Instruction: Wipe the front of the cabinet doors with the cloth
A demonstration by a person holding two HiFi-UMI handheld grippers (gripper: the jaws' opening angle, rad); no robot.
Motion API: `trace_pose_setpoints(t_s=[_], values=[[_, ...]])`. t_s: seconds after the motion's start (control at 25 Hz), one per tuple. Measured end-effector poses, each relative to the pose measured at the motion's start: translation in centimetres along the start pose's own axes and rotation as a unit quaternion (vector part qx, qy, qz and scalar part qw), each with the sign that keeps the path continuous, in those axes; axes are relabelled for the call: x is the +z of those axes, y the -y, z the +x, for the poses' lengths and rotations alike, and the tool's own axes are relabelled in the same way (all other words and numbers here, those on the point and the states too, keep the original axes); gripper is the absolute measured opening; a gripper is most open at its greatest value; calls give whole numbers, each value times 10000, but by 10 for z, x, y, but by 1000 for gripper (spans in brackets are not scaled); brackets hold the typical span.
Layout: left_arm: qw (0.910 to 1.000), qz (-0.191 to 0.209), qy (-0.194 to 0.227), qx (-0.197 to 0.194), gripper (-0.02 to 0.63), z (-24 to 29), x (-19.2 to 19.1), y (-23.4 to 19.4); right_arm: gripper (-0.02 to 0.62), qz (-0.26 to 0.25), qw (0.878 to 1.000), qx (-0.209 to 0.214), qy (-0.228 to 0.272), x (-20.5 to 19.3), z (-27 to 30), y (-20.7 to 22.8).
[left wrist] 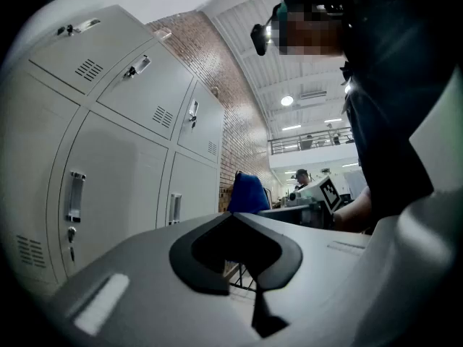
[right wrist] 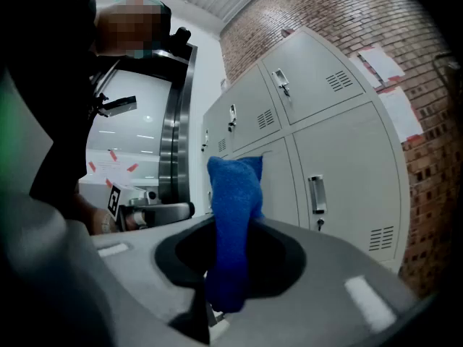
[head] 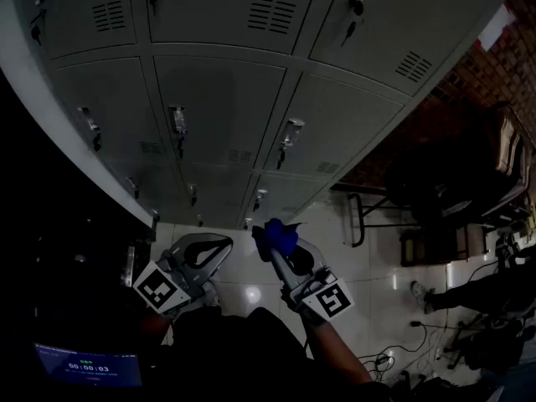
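Note:
Grey metal cabinet doors fill the upper half of the head view, each with a handle and vent slots. They also show at the left of the left gripper view and at the right of the right gripper view. My right gripper is shut on a blue cloth, held short of the doors. The cloth stands upright out of that gripper's jaws. My left gripper is beside it, shut and empty, its tips meeting. The cloth shows beyond them.
A brick wall adjoins the cabinets on the right. Dark chairs and a desk stand at the right, with cables and a person's shoe on the glossy white floor. A small lit screen sits at bottom left.

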State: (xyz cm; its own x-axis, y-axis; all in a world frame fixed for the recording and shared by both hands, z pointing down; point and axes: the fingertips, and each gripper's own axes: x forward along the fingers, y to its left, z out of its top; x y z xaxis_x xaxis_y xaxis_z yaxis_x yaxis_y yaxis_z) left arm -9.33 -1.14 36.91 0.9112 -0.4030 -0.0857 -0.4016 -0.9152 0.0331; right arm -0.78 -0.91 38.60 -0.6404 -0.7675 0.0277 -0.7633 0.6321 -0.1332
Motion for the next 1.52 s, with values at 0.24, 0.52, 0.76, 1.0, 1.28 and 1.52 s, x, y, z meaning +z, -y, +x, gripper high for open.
trace_pose_setpoints(t_s=[0.24,0.52,0.76,1.0,1.28,1.52], values=[[9997,-225,-82,-50,0,0,-9,-46,84,-193,9977,-614,203,31,56,57],[9997,-160,-27,166,0,24,-5,-67,84,-486,9951,-677,536,76,87,112],[9987,3,127,496,0,43,10,-68,84,-440,9941,-594,792,102,101,151],[9958,13,-129,905,0,37,2,-63,84,-714,9919,-673,808,141,130,174],[9931,-53,-233,1144,0,27,-3,-54,84,-803,9900,-910,720,157,141,195],[9943,-68,-212,1047,0,32,-7,-50,84,-801,9850,-1341,728,165,113,233]])
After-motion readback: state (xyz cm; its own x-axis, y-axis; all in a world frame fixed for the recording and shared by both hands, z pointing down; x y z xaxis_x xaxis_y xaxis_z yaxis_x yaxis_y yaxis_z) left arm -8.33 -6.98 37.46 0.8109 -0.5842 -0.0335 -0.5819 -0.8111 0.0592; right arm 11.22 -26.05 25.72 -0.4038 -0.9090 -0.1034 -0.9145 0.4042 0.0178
